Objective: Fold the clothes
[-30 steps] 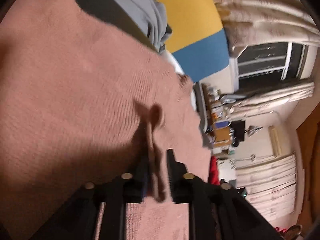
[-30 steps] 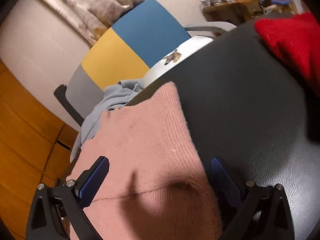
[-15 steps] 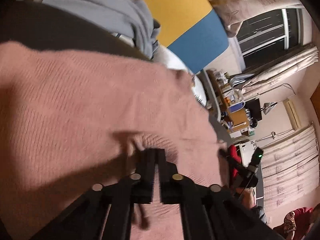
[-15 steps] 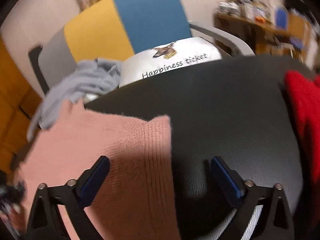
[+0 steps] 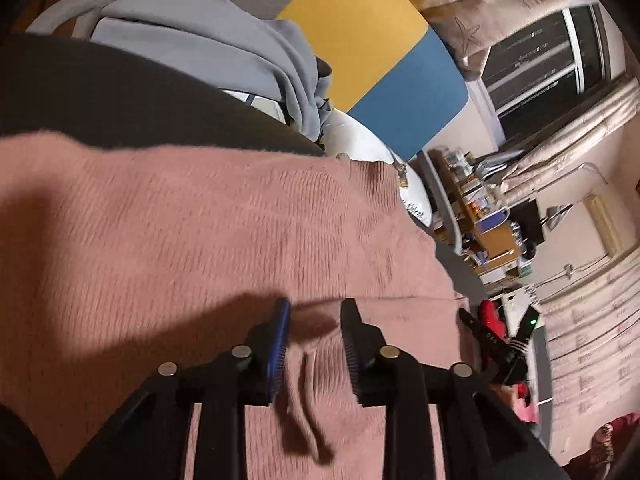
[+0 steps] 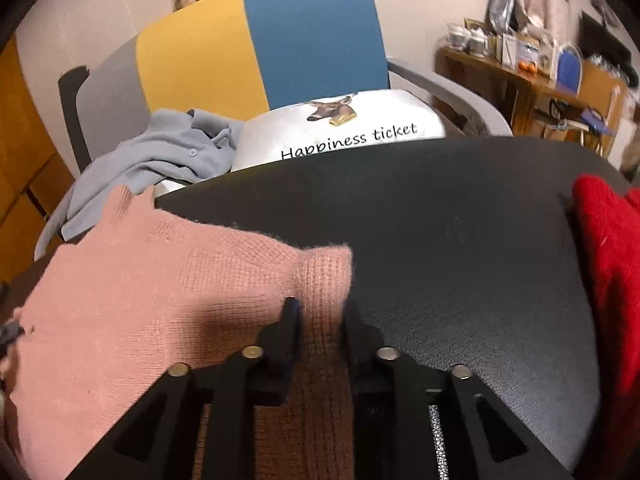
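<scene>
- Pink sweater (image 6: 160, 300): spread flat on the dark desk (image 6: 460, 240), occupying its left part; a folded edge is seen across it in the left wrist view (image 5: 240, 220).
- Left hand-held gripper (image 5: 316, 320): set over the sweater near the fold edge; jaws partly apart and opening; a raised ridge of knit lies in the gap, but the pads are not seen to press on it.
- Grey shirt (image 6: 152, 160): crumpled on the chair seat, behind the sweater's far left corner.
- Chair (image 6: 260, 40): backrest in grey, yellow and blue panels, behind the desk.
- White cushion (image 6: 340, 128): on the chair, printed with a deer head and "Happiness ticket".
- Right hand-held gripper (image 6: 320, 312): at the sweater's right edge; jaws narrow and closing; the ribbed hem lies between them; whether it is yet pinched cannot be told.
- Red garment (image 6: 608, 248): at the desk's right edge, well apart from the sweater.
- Wooden shelf (image 6: 520, 68): cluttered, far right background.
</scene>
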The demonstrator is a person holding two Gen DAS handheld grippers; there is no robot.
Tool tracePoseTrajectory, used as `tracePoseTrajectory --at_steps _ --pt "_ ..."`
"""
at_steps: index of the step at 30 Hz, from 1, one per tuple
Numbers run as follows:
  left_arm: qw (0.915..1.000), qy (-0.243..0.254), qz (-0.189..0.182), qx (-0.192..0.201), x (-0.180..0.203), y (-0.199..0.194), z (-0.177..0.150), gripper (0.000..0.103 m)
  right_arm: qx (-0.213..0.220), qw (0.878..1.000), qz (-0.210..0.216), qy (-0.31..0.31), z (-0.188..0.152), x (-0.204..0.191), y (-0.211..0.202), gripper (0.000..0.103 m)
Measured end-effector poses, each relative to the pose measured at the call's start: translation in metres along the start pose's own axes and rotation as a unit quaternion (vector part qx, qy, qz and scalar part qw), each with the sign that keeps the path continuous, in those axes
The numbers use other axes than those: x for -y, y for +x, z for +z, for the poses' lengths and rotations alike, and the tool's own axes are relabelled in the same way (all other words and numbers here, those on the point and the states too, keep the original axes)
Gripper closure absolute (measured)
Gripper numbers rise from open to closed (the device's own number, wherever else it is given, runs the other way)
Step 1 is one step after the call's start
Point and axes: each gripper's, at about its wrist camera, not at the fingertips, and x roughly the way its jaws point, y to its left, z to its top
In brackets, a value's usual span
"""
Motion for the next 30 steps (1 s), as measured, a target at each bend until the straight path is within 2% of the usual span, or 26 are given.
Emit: tracePoseTrajectory --at_steps 1,5,7,9,12,14,15,16,17,19,20,21,22,26,28,29,30 --pt "1.0 -0.004 -0.005 0.0 -0.003 -0.003 -0.002 0.067 0.0 1.0 0.005 0.008 -0.001 0.003 0.001 0.062" --pt "0.9997 -0.016 0.011 0.014 -0.007 -0.005 -0.002 0.066 0.0 1.0 0.012 0.008 -0.004 0.0 0.002 0.049" --pt "0.999 -0.037 -0.001 0.023 -0.015 -0.005 -0.001 0.063 -0.001 1.0 0.009 -0.001 -0.005 -0.005 0.003 0.04" --pt "0.9983 -0.054 -0.018 0.011 -0.019 0.0 -0.002 0.062 -0.006 1.0 0.006 -0.013 -0.006 -0.011 0.006 0.022" --pt "0.999 -0.038 -0.024 -0.006 -0.011 0.013 -0.003 0.062 -0.012 0.999 0.0 -0.032 -0.006 -0.021 0.011 0.016" --pt "0.9993 -0.021 -0.023 -0.02 -0.002 0.022 -0.002 0.067 -0.014 0.999 -0.001 -0.037 -0.007 -0.022 0.012 0.016" --pt "0.9998 -0.005 -0.008 -0.02 0.005 0.026 -0.002 0.078 -0.013 0.999 0.0 -0.036 -0.007 -0.022 0.012 0.016" --pt "0.9998 0.01 0.003 -0.016 0.012 0.027 -0.001 0.097 -0.012 0.999 0.001 -0.035 -0.007 -0.021 0.011 0.016" --pt "0.9998 0.016 0.002 -0.008 0.017 0.026 0.002 0.099 -0.01 0.999 0.002 -0.034 -0.007 -0.02 0.011 0.017" --pt "0.9992 0.026 -0.014 0.026 0.026 0.016 0.008 0.099 -0.002 1.0 -0.004 -0.03 -0.008 -0.019 0.008 0.025" --pt "0.9987 0.033 -0.011 0.037 0.029 0.012 0.012 0.099 0.004 1.0 -0.006 -0.024 -0.008 -0.017 0.006 0.034" --pt "0.998 0.041 -0.008 0.048 0.032 0.008 0.015 0.099 0.009 1.0 -0.008 -0.017 -0.009 -0.014 0.004 0.038" --pt "0.9977 0.045 0.0 0.052 0.033 0.008 0.018 0.099 0.013 1.0 -0.009 -0.007 -0.009 -0.011 0.003 0.038" --pt "0.9958 0.043 0.081 0.001 0.015 0.035 0.017 0.097 0.016 0.999 0.008 0.026 -0.008 0.002 0.001 0.037" --pt "0.9954 0.028 0.091 0.01 0.006 0.034 0.01 0.093 0.015 1.0 0.005 0.021 -0.008 0.0 0.002 0.036" --pt "0.9941 0.022 0.103 0.024 0.007 0.029 0.009 0.085 0.014 1.0 0.002 0.018 -0.008 -0.002 0.002 0.035" --pt "0.9918 0.02 0.119 0.041 0.008 0.023 0.008 0.085 0.013 1.0 0.0 0.015 -0.007 -0.003 0.003 0.034"
